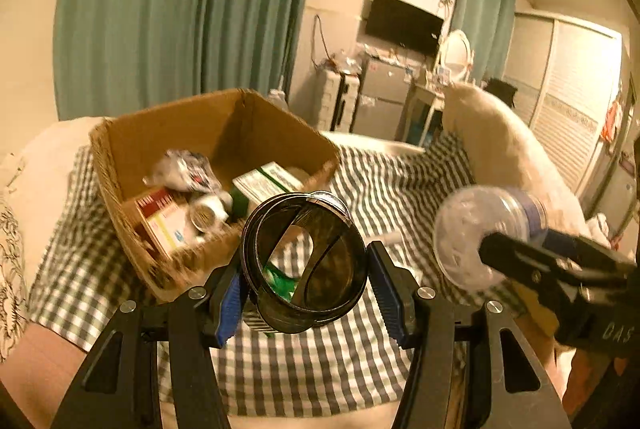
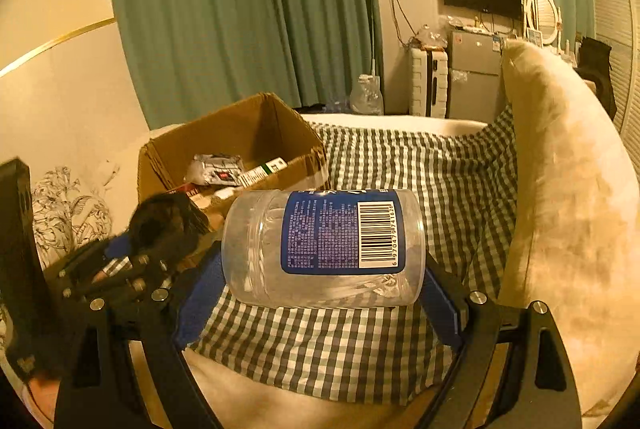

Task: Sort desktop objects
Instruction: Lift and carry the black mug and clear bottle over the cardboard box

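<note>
Left gripper [image 1: 306, 261]: clamped on a dark round jar [image 1: 306, 261], held above the checked cloth [image 1: 280, 369].
Right gripper [image 2: 324, 269]: clamped on a clear plastic bottle [image 2: 324, 249].
Bottle label: blue, fine print unreadable, barcode digits partly legible.
Cardboard box [image 1: 132, 133]: held printed packets, writing blurred.

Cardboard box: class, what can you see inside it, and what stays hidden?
Inside the cardboard box: a crumpled silver packet, a green-and-white carton, a red-and-white carton and a small white jar. Its near wall hides the bottom.

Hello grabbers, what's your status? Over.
Left hand-held gripper shut on black cup. Right hand-held gripper shut on clear jar. Cardboard box ahead, nothing blocking.
</note>
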